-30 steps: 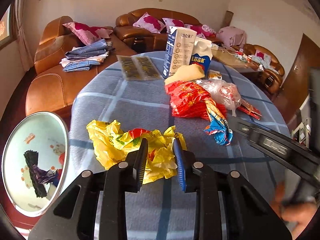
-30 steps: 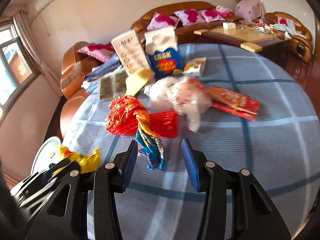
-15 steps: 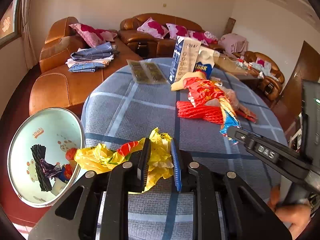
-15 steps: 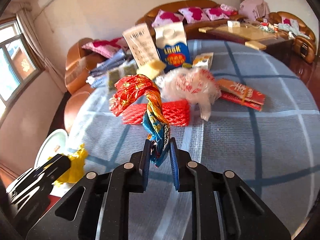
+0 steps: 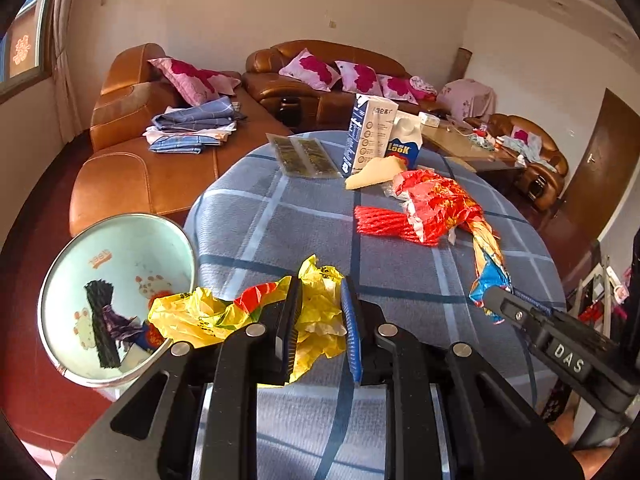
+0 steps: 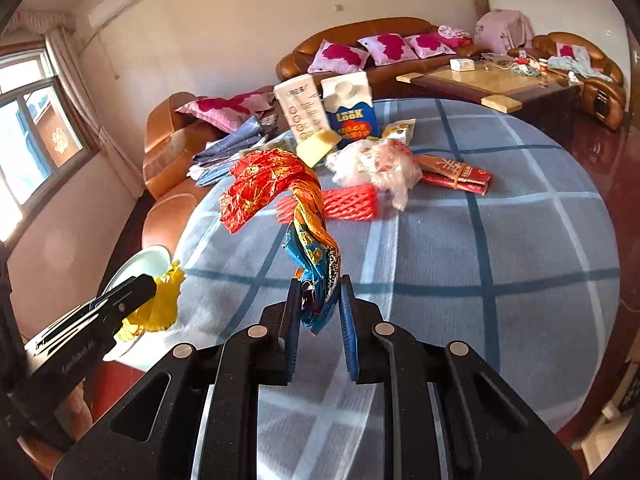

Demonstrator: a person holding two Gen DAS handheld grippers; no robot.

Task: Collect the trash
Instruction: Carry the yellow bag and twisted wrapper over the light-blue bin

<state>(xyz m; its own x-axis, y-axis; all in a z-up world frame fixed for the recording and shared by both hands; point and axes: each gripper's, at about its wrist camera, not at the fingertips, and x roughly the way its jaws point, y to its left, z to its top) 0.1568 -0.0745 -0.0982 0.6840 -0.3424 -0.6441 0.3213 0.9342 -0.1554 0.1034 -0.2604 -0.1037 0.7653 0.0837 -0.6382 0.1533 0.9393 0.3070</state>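
Note:
My left gripper [image 5: 320,316] is shut on a crumpled yellow plastic bag [image 5: 224,312], which hangs past the table's near-left edge toward the pale green trash bin [image 5: 80,264]. In the right wrist view the same yellow plastic bag [image 6: 156,304] shows at the lower left beside the bin [image 6: 140,264]. My right gripper [image 6: 320,300] is shut on the blue end of a twisted red-and-orange foil wrapper [image 6: 280,180], lifted off the blue checked tablecloth [image 6: 480,260]. The foil wrapper [image 5: 440,200] also shows at the right of the left wrist view, ending at my right gripper [image 5: 490,300].
Left on the table: a red foam net [image 6: 352,202], a clear plastic bag [image 6: 376,164], a flat red packet [image 6: 456,172], two cartons [image 6: 348,108], a yellow wedge [image 6: 318,146] and a seaweed pack [image 5: 304,156]. Brown sofas stand behind; the bin holds dark scraps.
The left gripper closed on the yellow bag and pulled it toward the bin. The right gripper closed on the foil wrapper's blue end and raised it off the table.

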